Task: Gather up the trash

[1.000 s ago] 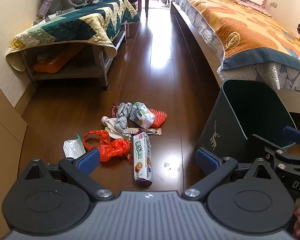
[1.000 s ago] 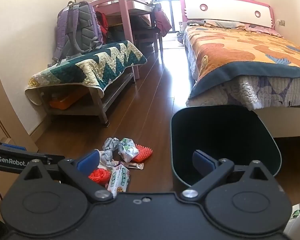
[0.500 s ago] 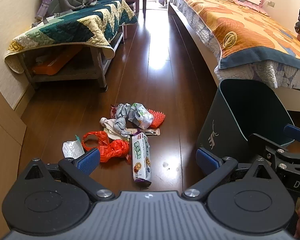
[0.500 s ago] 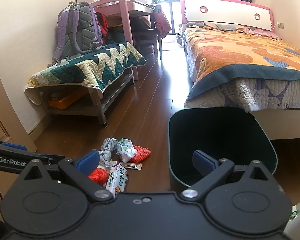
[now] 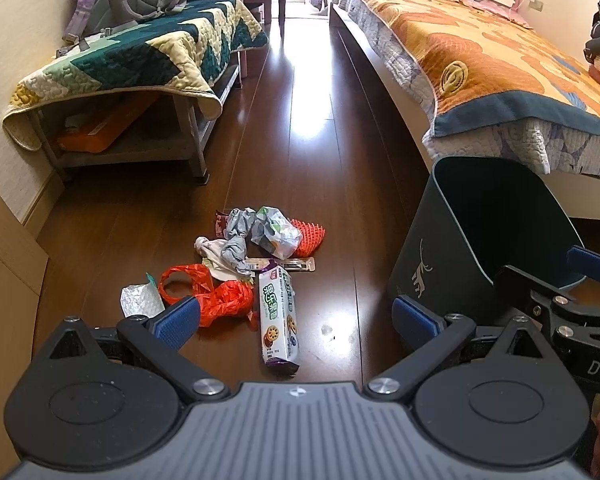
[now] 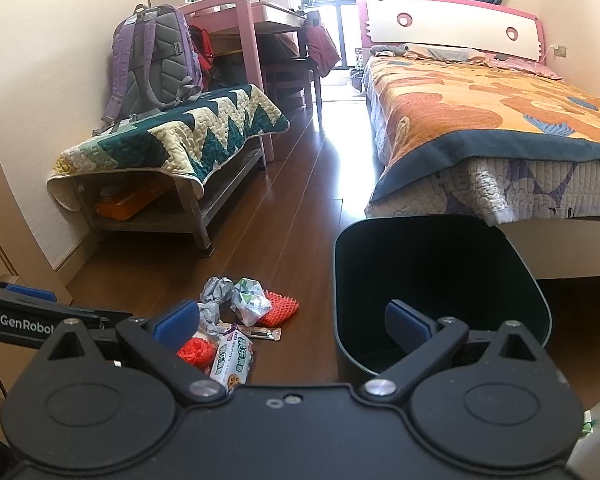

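A pile of trash lies on the dark wood floor: a white biscuit packet (image 5: 279,317) (image 6: 233,362), a red plastic bag (image 5: 212,295), a silver foil wrapper (image 5: 138,299), crumpled grey and green-white wrappers (image 5: 268,232) (image 6: 248,300), an orange spiky piece (image 5: 310,235) and a flat bar wrapper (image 5: 296,265). A dark green bin (image 5: 472,240) (image 6: 432,280) stands to the right of the pile, its opening facing me. My left gripper (image 5: 296,318) is open and empty above the biscuit packet. My right gripper (image 6: 292,320) is open and empty, near the bin's mouth.
A bench under a green zigzag quilt (image 5: 140,56) with a backpack (image 6: 156,60) stands at the left wall. A bed with an orange cover (image 5: 480,64) runs along the right. A wooden cabinet (image 5: 4,280) is at the near left.
Both views have shifted only slightly; the trash pile and bin sit a little lower in the left wrist view. Both grippers stay open and empty.
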{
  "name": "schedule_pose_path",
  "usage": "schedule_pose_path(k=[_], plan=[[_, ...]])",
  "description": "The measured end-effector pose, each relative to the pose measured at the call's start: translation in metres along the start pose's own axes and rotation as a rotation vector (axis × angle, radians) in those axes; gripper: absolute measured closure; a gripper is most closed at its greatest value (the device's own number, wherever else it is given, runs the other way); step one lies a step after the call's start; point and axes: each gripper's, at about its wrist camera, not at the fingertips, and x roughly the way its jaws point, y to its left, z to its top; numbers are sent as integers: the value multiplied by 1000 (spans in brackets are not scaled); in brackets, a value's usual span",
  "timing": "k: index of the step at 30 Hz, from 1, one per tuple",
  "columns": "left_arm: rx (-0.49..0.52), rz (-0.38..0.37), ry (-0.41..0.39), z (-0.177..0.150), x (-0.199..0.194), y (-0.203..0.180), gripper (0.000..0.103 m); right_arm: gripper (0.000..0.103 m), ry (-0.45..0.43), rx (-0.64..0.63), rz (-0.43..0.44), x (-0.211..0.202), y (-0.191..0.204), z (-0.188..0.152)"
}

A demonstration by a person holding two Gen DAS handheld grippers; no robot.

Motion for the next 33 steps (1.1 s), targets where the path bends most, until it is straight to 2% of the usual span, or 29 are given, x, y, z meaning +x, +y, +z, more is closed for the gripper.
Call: schedule_pose_path(k=[11, 33], plan=[[-4, 31, 37, -1, 7, 4, 0, 3, 5, 7, 8, 2, 0, 1], [3, 14, 15, 6, 5, 2, 0, 3, 17, -2, 11, 4, 0, 5]])
